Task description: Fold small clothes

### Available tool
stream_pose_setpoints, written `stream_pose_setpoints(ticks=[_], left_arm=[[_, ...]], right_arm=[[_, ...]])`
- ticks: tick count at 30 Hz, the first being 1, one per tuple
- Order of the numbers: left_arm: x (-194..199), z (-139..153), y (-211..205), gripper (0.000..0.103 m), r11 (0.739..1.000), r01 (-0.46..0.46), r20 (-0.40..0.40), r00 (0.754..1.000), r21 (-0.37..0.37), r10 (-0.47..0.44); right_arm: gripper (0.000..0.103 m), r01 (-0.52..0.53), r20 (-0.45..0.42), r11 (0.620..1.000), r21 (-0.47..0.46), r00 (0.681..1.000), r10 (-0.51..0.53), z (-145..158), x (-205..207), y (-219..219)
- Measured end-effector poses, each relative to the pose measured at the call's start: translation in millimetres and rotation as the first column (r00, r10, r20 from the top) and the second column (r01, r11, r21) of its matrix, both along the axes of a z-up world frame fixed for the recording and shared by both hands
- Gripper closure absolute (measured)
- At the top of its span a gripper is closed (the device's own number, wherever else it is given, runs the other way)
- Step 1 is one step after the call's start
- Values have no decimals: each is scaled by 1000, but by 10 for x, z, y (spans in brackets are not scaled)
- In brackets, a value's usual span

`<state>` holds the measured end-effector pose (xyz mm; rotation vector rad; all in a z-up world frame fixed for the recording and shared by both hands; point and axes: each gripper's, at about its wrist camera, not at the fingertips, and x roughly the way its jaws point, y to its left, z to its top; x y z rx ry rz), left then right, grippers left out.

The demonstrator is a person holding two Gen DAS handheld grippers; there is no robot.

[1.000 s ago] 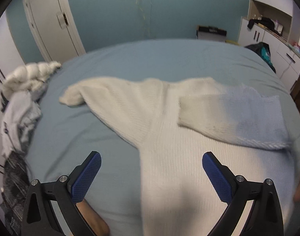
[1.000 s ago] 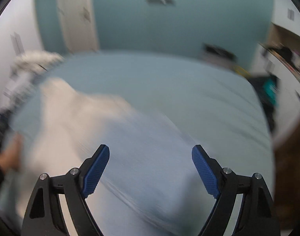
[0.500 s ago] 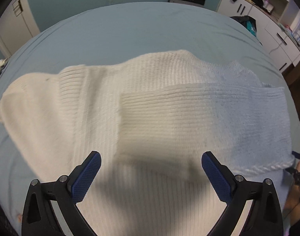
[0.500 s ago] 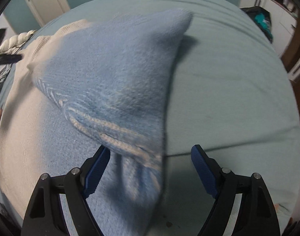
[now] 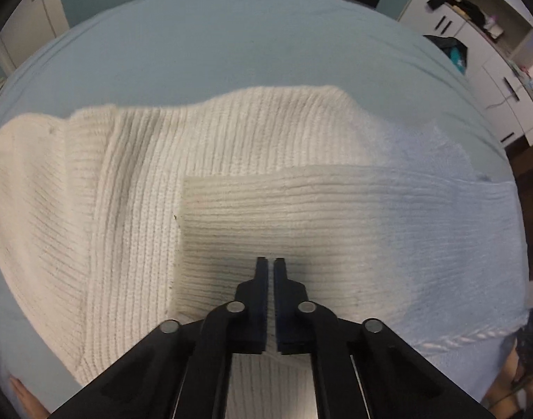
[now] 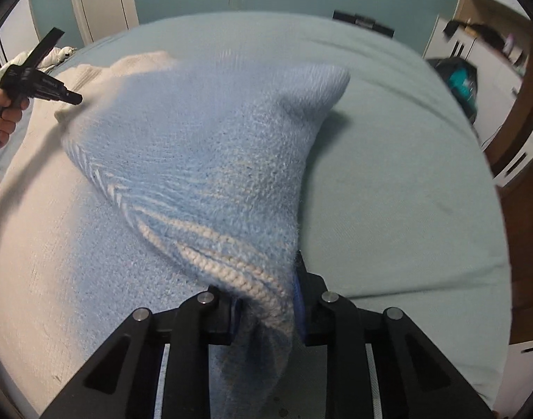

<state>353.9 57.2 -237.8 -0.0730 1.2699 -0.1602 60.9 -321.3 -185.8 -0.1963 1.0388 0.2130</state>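
On the blue bed (image 5: 231,45), the ribbed cream-to-blue sweater (image 5: 144,188) lies sleeve-folded, the right claw (image 6: 266,309) just clamped on its braided cuff, the left claw (image 5: 270,267) clenched, seemingly empty.

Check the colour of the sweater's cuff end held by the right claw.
Light blue with cream braided stripes, on the sweater; clearest in the right wrist view.
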Motion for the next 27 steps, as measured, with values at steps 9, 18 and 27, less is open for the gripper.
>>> stream_pose_setpoints(ticks=[9, 18, 27], left_arm=[[62, 183, 606, 101, 984, -154, -43, 988, -93, 151], [20, -284, 740, 95, 973, -207, -145, 971, -100, 191], [-109, -406, 442, 86, 996, -91, 8, 996, 26, 91]], right_arm=[[78, -14, -23, 997, -74, 1000, 12, -27, -183, 236], [75, 34, -63, 999, -33, 997, -36, -232, -294, 117], [67, 25, -61, 998, -53, 998, -28, -348, -277, 163]])
